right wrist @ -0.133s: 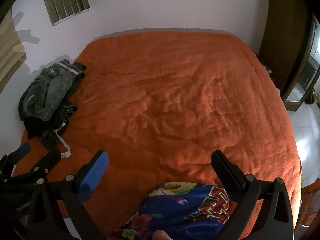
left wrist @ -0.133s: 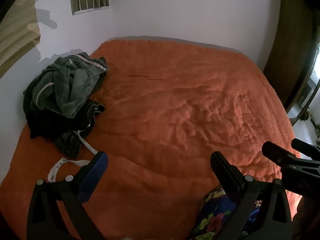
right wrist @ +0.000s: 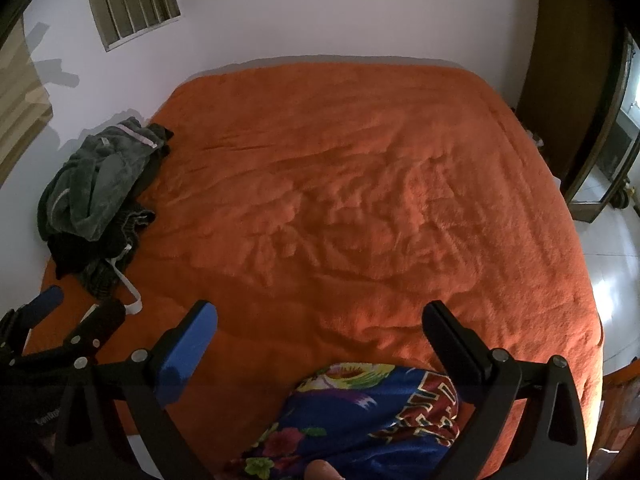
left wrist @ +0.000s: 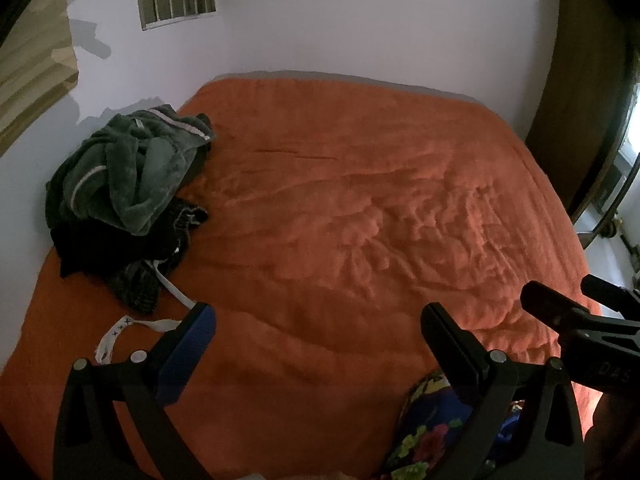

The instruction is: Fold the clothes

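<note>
Above an orange bed, my left gripper and right gripper hang with fingers spread, holding nothing. A blue floral garment lies at the near edge; a heap of dark clothes sits far left.

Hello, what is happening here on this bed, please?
A person holds two grippers over an orange bedspread. Both the left gripper and the right gripper are open and empty. A blue floral garment lies at the near edge; a pile of dark clothes waits far left.
</note>
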{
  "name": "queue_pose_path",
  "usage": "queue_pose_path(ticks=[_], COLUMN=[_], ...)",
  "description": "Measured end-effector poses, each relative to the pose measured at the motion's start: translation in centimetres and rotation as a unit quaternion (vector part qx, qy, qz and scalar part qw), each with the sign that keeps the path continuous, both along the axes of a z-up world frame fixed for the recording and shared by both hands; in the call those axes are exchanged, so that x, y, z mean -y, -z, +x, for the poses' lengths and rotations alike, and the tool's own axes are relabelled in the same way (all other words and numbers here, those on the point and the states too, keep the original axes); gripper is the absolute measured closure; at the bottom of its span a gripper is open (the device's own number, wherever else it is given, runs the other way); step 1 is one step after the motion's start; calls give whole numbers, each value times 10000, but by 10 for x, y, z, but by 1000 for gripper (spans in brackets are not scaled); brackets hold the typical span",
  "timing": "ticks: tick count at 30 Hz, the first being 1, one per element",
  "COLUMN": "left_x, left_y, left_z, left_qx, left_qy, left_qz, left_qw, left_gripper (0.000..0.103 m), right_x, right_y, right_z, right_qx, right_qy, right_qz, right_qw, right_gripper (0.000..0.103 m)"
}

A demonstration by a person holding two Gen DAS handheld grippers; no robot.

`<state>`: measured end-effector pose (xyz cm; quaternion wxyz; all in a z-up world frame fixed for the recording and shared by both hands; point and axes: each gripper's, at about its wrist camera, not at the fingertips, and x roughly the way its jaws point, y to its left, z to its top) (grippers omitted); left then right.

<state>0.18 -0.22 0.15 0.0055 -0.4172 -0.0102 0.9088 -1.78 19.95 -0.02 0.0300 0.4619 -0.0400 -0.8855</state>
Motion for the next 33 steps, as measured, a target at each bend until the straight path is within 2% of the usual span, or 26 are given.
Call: queue_pose_path(ticks=[3, 5, 9, 14, 33], left_x=[2, -7, -9, -5, -9], left_y=[3, 0, -1, -3, 1], left_z=[-1, 1, 3, 3, 1], left_qx=[26, -27, -17, -4, 62], left_qy=[-64, -142, -108, -109, -124], left_qz=[-10, -187, -176, -90, -118], left_qw=[10000, 9997, 9998, 9999, 9998], left_gripper=[0, 0, 0, 0, 0], right_x=[0, 1, 0, 0, 0], right_y=[0, 0, -1, 1, 1], right_z=[-2, -4, -8, 3, 4], right_qx=[79, 131, 224, 5, 19], right_qy=[-3, -5, -12, -8, -2], right_qz=[4, 7, 6, 20, 61], right_qw=[10000, 9999, 9997, 10000, 10000], right_gripper=[0, 0, 0, 0, 0])
